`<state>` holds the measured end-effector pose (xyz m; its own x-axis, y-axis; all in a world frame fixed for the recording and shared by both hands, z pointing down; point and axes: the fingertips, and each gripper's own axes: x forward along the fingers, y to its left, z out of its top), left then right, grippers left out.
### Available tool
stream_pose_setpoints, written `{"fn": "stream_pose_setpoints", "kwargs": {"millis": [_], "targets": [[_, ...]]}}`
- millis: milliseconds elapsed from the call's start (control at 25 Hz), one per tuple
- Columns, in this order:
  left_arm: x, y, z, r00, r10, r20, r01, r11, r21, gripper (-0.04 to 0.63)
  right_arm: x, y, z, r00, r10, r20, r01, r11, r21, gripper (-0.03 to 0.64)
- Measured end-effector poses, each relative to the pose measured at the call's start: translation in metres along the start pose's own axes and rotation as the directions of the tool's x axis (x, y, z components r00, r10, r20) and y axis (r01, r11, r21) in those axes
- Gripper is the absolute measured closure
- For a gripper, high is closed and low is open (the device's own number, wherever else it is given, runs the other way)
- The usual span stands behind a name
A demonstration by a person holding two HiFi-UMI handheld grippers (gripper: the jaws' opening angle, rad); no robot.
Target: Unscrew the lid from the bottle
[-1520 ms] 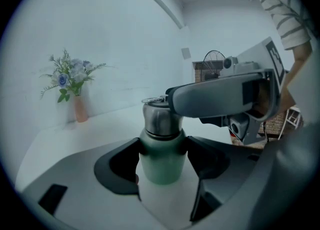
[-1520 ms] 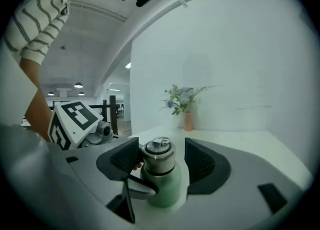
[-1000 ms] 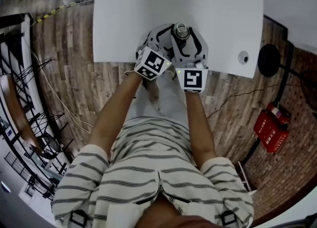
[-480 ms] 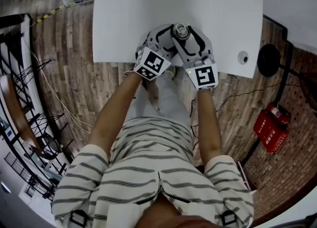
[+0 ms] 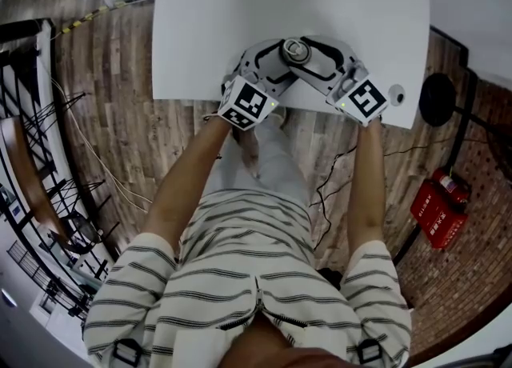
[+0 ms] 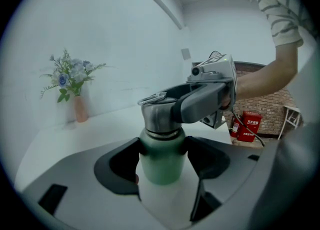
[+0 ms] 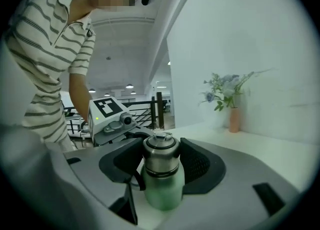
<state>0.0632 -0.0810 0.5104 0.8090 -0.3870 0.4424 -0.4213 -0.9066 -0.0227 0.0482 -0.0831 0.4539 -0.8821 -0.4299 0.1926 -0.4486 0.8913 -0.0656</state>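
Observation:
A green bottle with a steel lid stands near the front edge of the white table. My left gripper is shut on the green body, with the black pads pressing on both sides. My right gripper is shut on the lid above the green body. In the head view the bottle shows from above. The left gripper reaches in from the lower left and the right gripper from the lower right.
A pink vase with flowers stands further back on the table. A small round object lies by the table's right front corner. On the wooden floor are a black round base, cables and a red box.
The right gripper has swung around the bottle, its marker cube going from straight below the bottle to the lower right, counterclockwise seen from above. The left gripper and the bottle's body stayed still.

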Motion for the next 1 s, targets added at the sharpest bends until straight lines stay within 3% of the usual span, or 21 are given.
{"fn": "stream_pose_setpoints", "kwargs": {"millis": [200, 520, 720, 1000], "targets": [[0.001, -0.001, 0.0, 1.0, 0.0, 0.006, 0.0, 1.0, -0.002, 0.296, -0.001, 0.0, -0.002, 0.993, 0.115, -0.028, -0.115, 0.993, -0.004, 0.37], [0.0, 0.0, 0.0, 1.0, 0.002, 0.008, -0.002, 1.0, -0.002, 0.296, 0.001, 0.0, -0.004, 0.983, 0.176, -0.062, -0.176, 0.984, -0.001, 0.37], [0.0, 0.002, 0.001, 1.0, 0.003, 0.006, -0.003, 1.0, -0.009, 0.296, 0.002, -0.002, 0.004, 0.987, 0.161, -0.02, -0.16, 0.987, 0.014, 0.37], [-0.002, -0.002, 0.001, 1.0, 0.003, 0.01, -0.003, 1.0, -0.005, 0.296, -0.007, 0.0, 0.019, 0.995, 0.072, 0.073, -0.077, 0.994, 0.072, 0.37]]}}
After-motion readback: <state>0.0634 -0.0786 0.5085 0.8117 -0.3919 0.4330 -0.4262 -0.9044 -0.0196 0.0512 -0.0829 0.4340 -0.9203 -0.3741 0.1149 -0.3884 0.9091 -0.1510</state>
